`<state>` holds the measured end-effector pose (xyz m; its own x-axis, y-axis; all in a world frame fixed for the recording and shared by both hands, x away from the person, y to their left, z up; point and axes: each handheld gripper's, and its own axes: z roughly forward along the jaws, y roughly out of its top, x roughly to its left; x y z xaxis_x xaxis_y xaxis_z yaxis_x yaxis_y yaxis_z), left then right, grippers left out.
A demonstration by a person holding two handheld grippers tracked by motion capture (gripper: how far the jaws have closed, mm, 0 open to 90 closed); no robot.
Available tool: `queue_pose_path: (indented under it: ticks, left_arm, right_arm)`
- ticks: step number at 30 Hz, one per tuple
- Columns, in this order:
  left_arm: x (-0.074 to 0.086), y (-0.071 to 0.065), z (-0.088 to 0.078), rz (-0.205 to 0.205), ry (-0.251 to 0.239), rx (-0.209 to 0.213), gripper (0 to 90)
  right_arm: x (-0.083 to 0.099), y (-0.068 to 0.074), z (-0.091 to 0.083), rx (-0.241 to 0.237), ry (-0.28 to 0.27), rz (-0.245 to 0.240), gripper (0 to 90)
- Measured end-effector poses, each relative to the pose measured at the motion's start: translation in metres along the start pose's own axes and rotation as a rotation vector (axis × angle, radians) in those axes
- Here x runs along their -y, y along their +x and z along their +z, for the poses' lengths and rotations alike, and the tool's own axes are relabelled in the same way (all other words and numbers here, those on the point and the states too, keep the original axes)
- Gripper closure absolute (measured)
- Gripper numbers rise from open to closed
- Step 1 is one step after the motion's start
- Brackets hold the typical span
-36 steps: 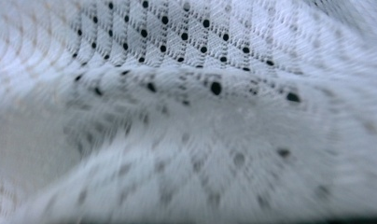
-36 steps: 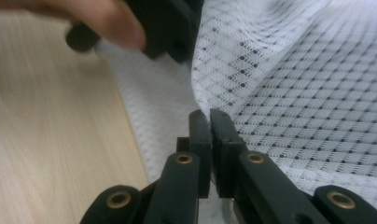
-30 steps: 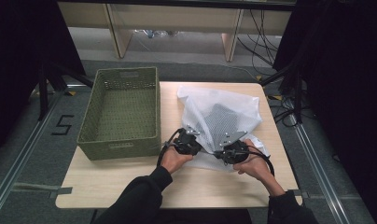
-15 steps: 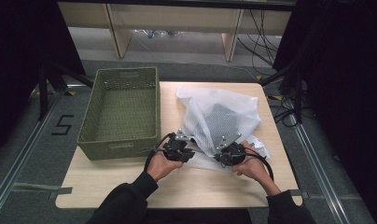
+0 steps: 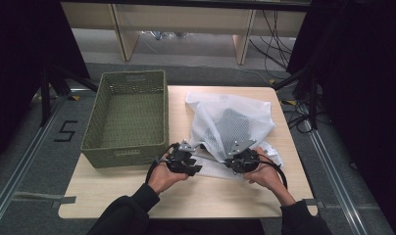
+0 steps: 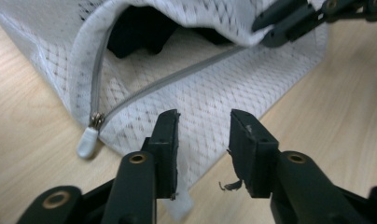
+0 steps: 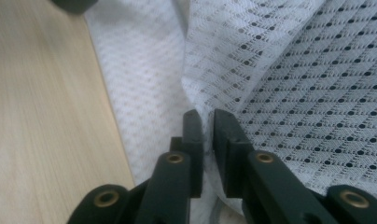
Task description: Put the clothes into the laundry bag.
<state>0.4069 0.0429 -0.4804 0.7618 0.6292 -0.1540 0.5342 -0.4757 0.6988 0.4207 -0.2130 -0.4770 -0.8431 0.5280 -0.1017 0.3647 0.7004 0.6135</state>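
— Where do we find the bag?
— Centre right of the worktop. Left tool has just opened, gripping nothing; right tool, easing open, pinches bag mesh.

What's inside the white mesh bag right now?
Through the unzipped mouth of the white mesh bag a dark item lies inside; it shows as a dark patch through the mesh from above. What it is stays unclear, since the mesh covers most of it.

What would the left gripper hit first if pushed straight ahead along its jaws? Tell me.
Probably the white mesh bag: the left gripper has just been opening, nothing is between its jaws, and they point at the mesh just below the open zipper. Depth is unclear.
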Motion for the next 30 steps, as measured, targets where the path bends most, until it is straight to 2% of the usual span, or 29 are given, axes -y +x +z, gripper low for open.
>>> queue_pose_path:
  ticks: [1, 2, 4, 6, 7, 9, 10, 12, 13, 15, 17, 18, 19, 20, 21, 22, 23, 24, 26, 27, 30]
  left_arm:
    - [0.001, 0.000, -0.002, 0.005, 0.000, 0.001, 59.1]
    - [0.003, 0.000, -0.004, -0.001, -0.004, 0.005, 58.4]
    - [0.005, 0.002, -0.009, 0.008, -0.002, 0.003, 57.5]
    - [0.008, 0.002, -0.011, -0.010, -0.001, -0.001, 56.6]
    - [0.009, 0.002, -0.014, 0.001, 0.006, -0.003, 56.2]
    - [0.012, 0.001, -0.015, -0.005, 0.001, 0.004, 55.2]
    - [0.012, 0.001, -0.016, 0.000, 0.004, 0.001, 54.4]
    - [0.013, 0.001, -0.017, 0.002, 0.008, 0.000, 53.6]
    - [0.014, 0.002, -0.017, 0.003, 0.007, -0.003, 53.2]
    - [0.014, 0.002, -0.018, 0.009, 0.009, -0.002, 52.6]
    - [0.015, 0.002, -0.018, -0.011, 0.007, -0.003, 52.1]
    - [0.015, 0.003, -0.018, 0.002, 0.012, -0.011, 52.0]
    - [0.015, 0.003, -0.018, 0.009, 0.017, -0.012, 52.0]
    - [0.016, 0.003, -0.016, -0.010, 0.011, -0.004, 51.8]
    - [0.016, 0.003, -0.016, -0.010, 0.017, -0.011, 51.6]
    - [0.016, 0.003, -0.016, -0.006, 0.019, -0.011, 51.7]
    - [0.016, 0.003, -0.016, 0.000, 0.020, -0.010, 51.9]
    - [0.017, 0.004, -0.014, -0.010, 0.020, -0.001, 52.3]
    - [0.017, 0.003, -0.015, -0.010, 0.020, -0.006, 52.3]
    - [0.017, 0.004, -0.015, 0.001, 0.016, -0.007, 52.3]
    - [0.016, 0.005, -0.017, -0.004, 0.015, -0.002, 52.3]
  right_arm:
    - [-0.002, 0.000, -0.003, -0.012, -0.023, -0.002, 78.9]
    - [-0.002, 0.000, -0.004, 0.012, -0.057, -0.029, 76.7]
    - [-0.008, 0.002, -0.010, 0.024, -0.113, -0.027, 75.6]
    - [-0.013, 0.003, -0.014, 0.026, -0.141, -0.047, 73.0]
    - [-0.017, 0.005, -0.016, 0.034, -0.163, -0.049, 71.7]
    - [-0.022, 0.008, -0.016, 0.051, -0.186, -0.045, 68.3]
    - [-0.027, 0.010, -0.013, 0.053, -0.184, -0.060, 66.6]
    - [-0.034, 0.013, -0.006, 0.093, -0.181, -0.113, 62.1]
    - [-0.036, 0.015, -0.003, 0.101, -0.171, -0.109, 60.5]
    - [-0.042, 0.019, 0.007, 0.163, -0.138, -0.131, 55.9]
    - [-0.046, 0.019, 0.016, 0.188, -0.117, -0.132, 53.0]
    - [-0.048, 0.018, 0.021, 0.215, -0.108, -0.135, 52.5]
    - [-0.049, 0.016, 0.025, 0.225, -0.091, -0.132, 53.5]
    - [-0.049, 0.015, 0.027, 0.237, -0.086, -0.139, 53.7]
    - [-0.049, 0.014, 0.031, 0.240, -0.064, -0.142, 53.8]
    - [-0.048, 0.012, 0.034, 0.247, -0.058, -0.147, 58.0]
    - [-0.048, 0.011, 0.035, 0.254, -0.052, -0.157, 68.1]
    - [-0.048, 0.011, 0.036, 0.247, -0.057, -0.170, 77.1]
    - [-0.048, 0.008, 0.035, 0.207, -0.066, -0.157, 85.8]
    - [-0.048, 0.007, 0.034, 0.202, -0.071, -0.153, 87.5]
    - [-0.046, 0.005, 0.029, 0.147, -0.090, -0.125, 89.8]
